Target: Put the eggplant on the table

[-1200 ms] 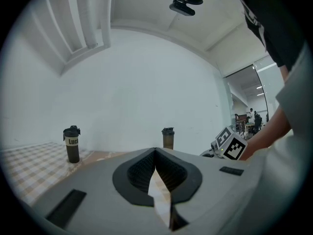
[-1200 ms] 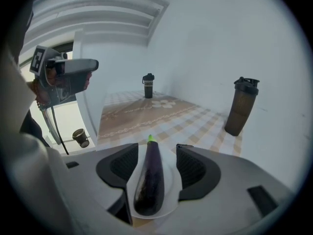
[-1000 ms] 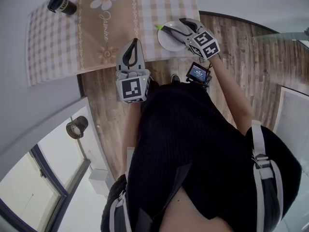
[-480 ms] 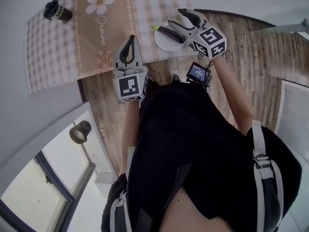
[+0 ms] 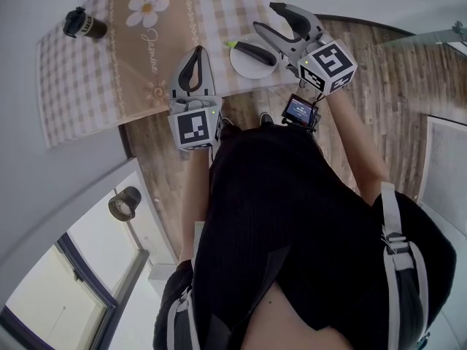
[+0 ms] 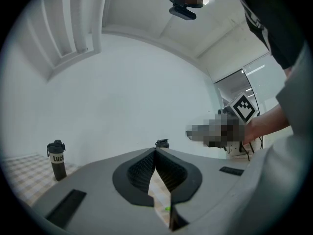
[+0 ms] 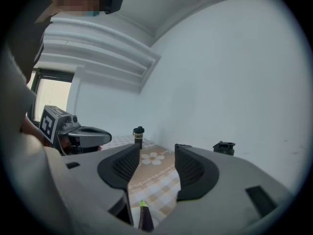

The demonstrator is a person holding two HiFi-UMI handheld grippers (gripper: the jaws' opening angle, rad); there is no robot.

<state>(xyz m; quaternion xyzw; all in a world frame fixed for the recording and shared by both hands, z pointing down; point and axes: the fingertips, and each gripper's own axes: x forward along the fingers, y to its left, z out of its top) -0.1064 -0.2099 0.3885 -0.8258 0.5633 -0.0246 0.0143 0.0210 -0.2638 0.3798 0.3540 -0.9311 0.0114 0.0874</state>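
Eggplant: lies on the white plate, near the desk edge, green stem pointing left.
Right claw: above the plate; jaws wide and closing; pads clear of the eggplant, nothing gripped.
Left claw: jaw tips together, empty; over the desk edge, left of the plate.
Bottle: upright, far left of the desk.

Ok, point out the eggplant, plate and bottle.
eggplant (image 5: pixel 255 52), head view, middle of its dark body.
plate (image 5: pixel 243 67), head view, bare white part near its rim.
bottle (image 5: pixel 83 25), head view, middle of its body.
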